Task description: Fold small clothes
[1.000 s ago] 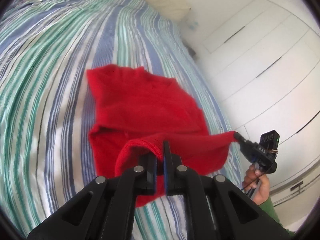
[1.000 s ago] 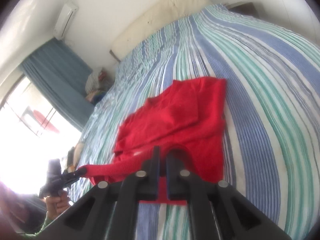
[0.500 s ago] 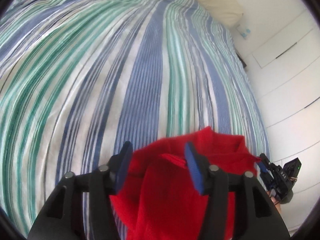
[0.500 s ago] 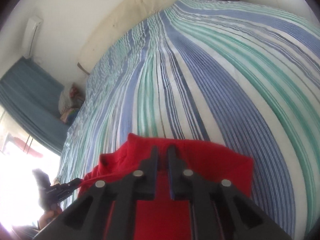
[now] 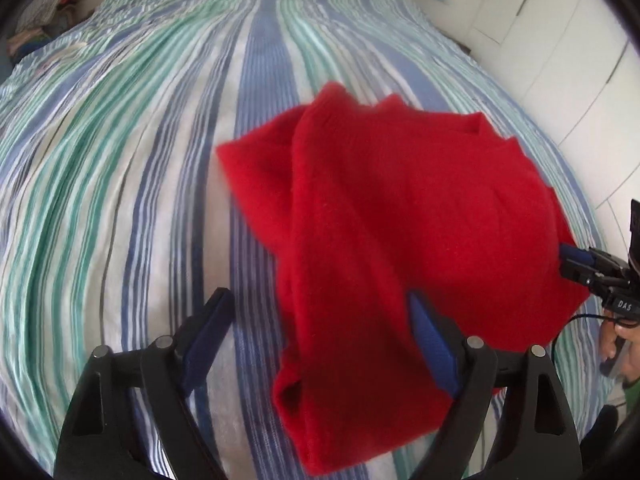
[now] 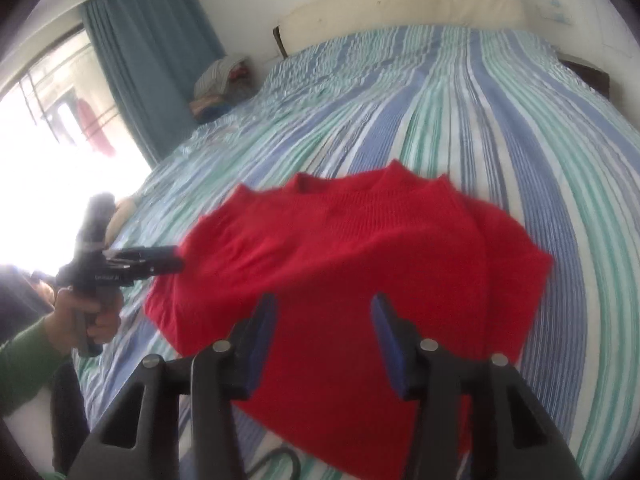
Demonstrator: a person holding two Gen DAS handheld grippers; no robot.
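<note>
My left gripper (image 5: 320, 316) is spreading its jaws, pads off the cloth. Right gripper (image 6: 324, 320) is opening too, nothing pinched — both just hang over the red sweater (image 6: 360, 264), which lies folded on the near part of the striped bed (image 6: 460, 120), the cream headboard (image 6: 400, 4) at the far end.

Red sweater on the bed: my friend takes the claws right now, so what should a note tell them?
Left claw: jaws opening, pads off the cloth, the sweater's edge lying between them.
Right claw: jaws opening above the sweater, nothing gripped.
Red sweater: lies folded over on the striped bed cover, both claws at its near side.
Done: one fold laid down and let go.
Left: probably smooth it, then fold once more into a smaller bundle.
</note>
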